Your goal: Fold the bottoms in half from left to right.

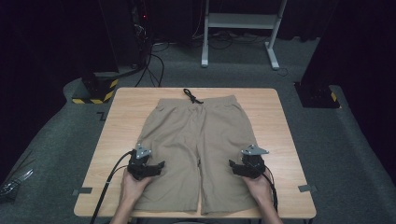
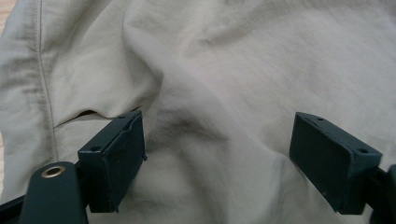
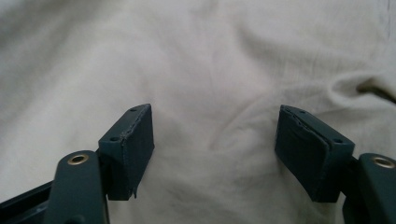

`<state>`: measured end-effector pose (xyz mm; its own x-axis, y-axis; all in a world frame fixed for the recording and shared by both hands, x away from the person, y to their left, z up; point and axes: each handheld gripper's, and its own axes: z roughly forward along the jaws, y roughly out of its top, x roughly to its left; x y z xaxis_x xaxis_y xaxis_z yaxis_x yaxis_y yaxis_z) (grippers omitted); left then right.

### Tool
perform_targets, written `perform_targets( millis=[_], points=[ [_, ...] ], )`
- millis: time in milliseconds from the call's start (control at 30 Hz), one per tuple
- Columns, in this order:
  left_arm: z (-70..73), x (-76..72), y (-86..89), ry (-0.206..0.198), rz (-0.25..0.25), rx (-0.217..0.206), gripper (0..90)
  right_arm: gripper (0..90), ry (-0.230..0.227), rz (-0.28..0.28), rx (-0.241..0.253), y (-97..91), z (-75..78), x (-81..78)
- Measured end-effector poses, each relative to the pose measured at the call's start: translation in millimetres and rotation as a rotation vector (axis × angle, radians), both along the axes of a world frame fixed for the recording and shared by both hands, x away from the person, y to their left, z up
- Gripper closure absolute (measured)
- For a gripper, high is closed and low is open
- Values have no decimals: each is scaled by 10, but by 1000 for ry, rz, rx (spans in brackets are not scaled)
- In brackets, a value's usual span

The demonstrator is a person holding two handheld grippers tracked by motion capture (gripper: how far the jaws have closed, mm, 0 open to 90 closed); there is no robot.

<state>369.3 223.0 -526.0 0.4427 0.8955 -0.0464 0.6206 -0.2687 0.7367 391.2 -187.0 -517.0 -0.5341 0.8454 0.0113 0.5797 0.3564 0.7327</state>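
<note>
Nearest the person, the left gripper (image 1: 161, 165) and right gripper (image 1: 232, 164) hover with jaws apart over the legs of the beige cotton shorts (image 1: 196, 140), clamping nothing. The shorts lie flat and unfolded on the light wooden tabletop (image 1: 275, 121), black drawstring (image 1: 191, 96) farthest; any folding looks not yet begun.

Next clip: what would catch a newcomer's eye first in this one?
A pair of khaki shorts lies spread flat across the middle of the wooden table, waistband and black drawstring at the far edge. The left gripper and right gripper sit over the two legs, pointing inward, jaws wide open above the wrinkled cloth with nothing pinched. Beyond the table, the room is dark, with cables on the floor.
</note>
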Motion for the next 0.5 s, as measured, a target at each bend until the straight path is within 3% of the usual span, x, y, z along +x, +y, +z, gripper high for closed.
perform_targets(
  millis=[500],
  points=[
    [165,115,-7,6,-20,-59,190,362,-2,14,59,-7,165,148]
  ],
)
